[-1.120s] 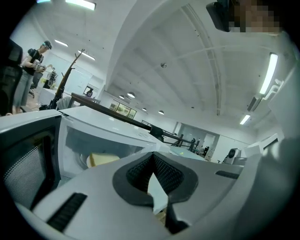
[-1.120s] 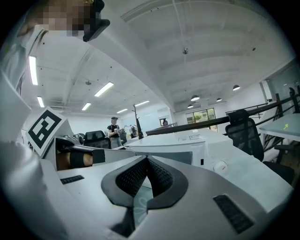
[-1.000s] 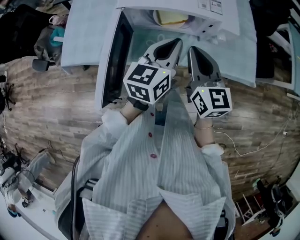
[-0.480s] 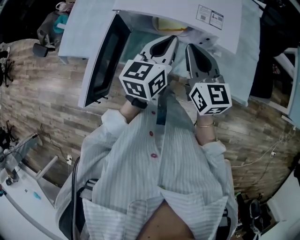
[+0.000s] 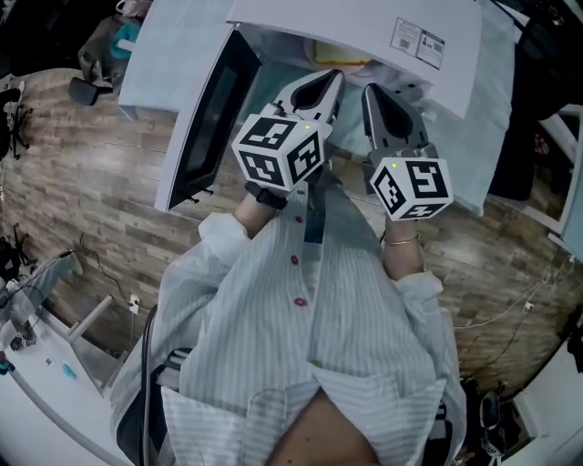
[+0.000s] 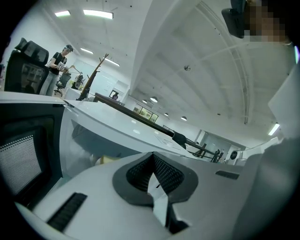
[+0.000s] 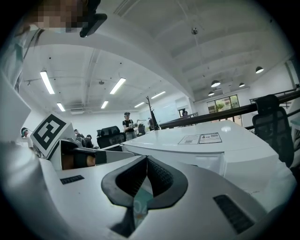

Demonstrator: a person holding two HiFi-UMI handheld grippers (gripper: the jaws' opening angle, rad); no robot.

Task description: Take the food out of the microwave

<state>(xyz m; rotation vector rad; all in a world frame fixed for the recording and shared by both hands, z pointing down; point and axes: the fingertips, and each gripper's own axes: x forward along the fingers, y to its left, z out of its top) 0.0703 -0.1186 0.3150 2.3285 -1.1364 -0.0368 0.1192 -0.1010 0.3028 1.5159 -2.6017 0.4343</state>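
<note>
A white microwave (image 5: 364,27) stands at the top of the head view with its door (image 5: 205,123) swung open to the left. Pale yellow food (image 5: 339,50) shows inside the cavity, mostly hidden by the microwave's top. My left gripper (image 5: 326,82) and right gripper (image 5: 378,96) hover side by side just in front of the opening, both shut and empty. In the left gripper view, the left gripper (image 6: 152,158) points at the cavity, where the food (image 6: 108,160) peeks out at lower left. The right gripper (image 7: 146,163) faces the microwave's front upper edge (image 7: 201,140).
The microwave sits on a table with a pale cloth (image 5: 460,136). Below it lies a wood-plank floor (image 5: 82,191) with a cable (image 5: 483,314). A white desk (image 5: 36,400) stands at the lower left. A person (image 6: 56,68) stands by office chairs far off.
Both grippers have edged a little closer to the microwave's opening, still shut. The head view has shifted, so the open door shows more fully.
</note>
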